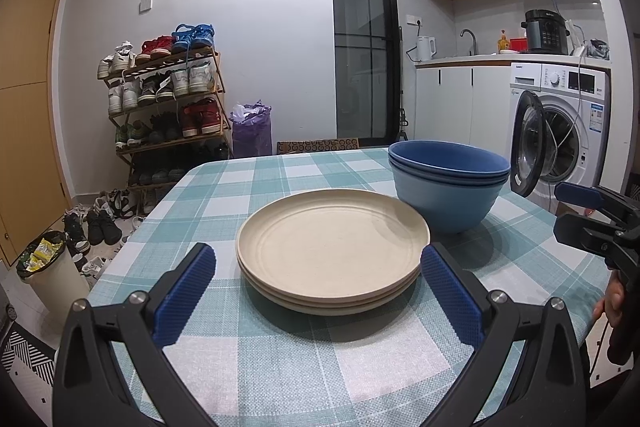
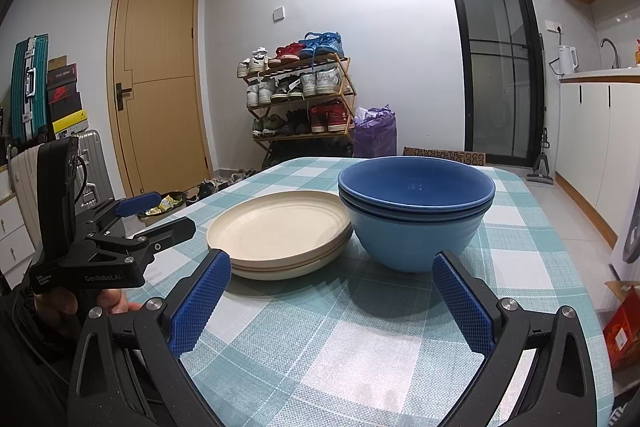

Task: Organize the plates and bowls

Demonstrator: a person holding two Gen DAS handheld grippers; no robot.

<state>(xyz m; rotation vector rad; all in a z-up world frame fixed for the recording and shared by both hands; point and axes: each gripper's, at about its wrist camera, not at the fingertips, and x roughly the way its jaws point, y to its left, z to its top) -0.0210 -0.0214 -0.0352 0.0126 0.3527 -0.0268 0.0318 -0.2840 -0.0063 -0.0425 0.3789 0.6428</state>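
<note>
A stack of beige plates [image 1: 332,239] sits on the checked tablecloth [image 1: 320,355], with a stack of blue bowls [image 1: 448,183] just right of and behind it. My left gripper [image 1: 318,263] is open and empty, its fingers either side of the plate stack's near edge. In the right wrist view the plates [image 2: 276,227] and bowls [image 2: 416,207] stand side by side. My right gripper [image 2: 332,271] is open and empty, short of the bowls. The left gripper [image 2: 160,217] also shows at the left there, and the right gripper [image 1: 576,211] at the right of the left wrist view.
A shoe rack [image 1: 168,99] and a purple bag [image 1: 252,131] stand by the far wall. A bin [image 1: 44,267] is on the floor left of the table. A washing machine [image 1: 560,135] with open door and kitchen counter [image 1: 512,61] are at right.
</note>
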